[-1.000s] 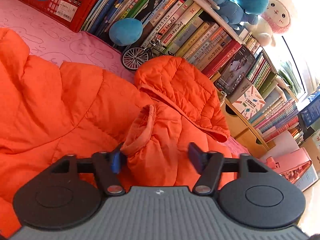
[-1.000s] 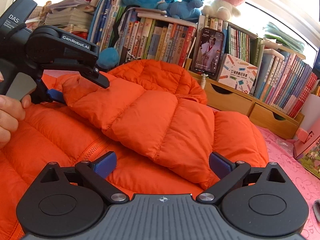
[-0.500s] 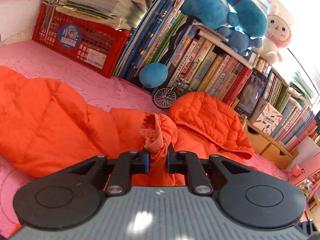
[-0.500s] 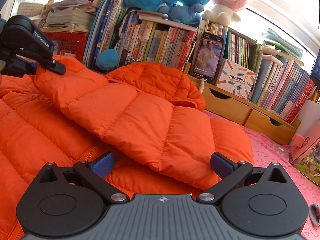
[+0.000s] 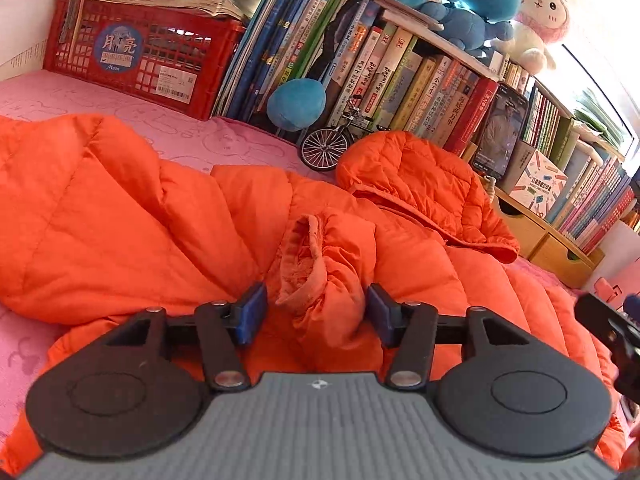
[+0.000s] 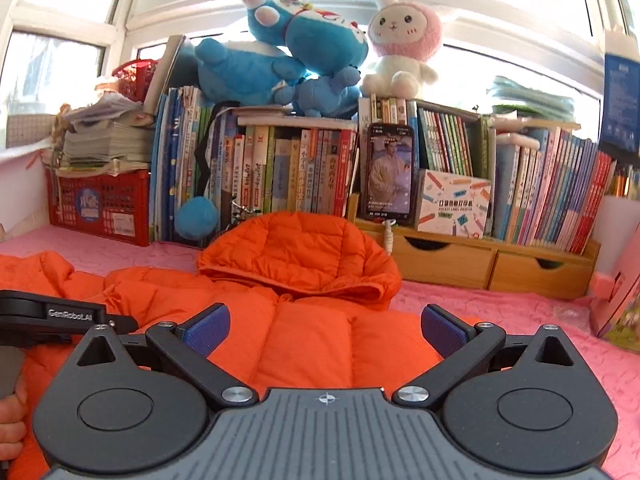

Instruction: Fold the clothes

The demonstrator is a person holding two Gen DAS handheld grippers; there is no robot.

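One orange down jacket [image 5: 120, 216] covers most of the pink quilted surface [image 5: 120, 100] in front of you, front up, hood [image 6: 300, 252] spread flat toward the row of books [image 6: 280, 168] at the back. Treat the body panel as the reference: it lies broad and puffy, so keep each fold line along a quilting seam and press trapped air out toward the hem before you crease. Next in size is the sleeve [image 5: 224, 204], which crosses the chest from your left; its cuff [image 5: 308, 256] stands bunched and open-mouthed on top of the body. Check that the sleeve lies straight and flat across the chest; a cuff left crumpled will likely lift the next layer. Your left gripper [image 5: 316, 312] has its fingers spread, one on each side of the cuff, near the fabric but clamping nothing. Your right gripper [image 6: 324, 328] hovers over the middle of the chest, just below the hood, fingers likewise wide apart and empty. Whether the cuff is about to be picked up or has just been laid down cannot be determined from this position; either way, flatten it before proceeding.
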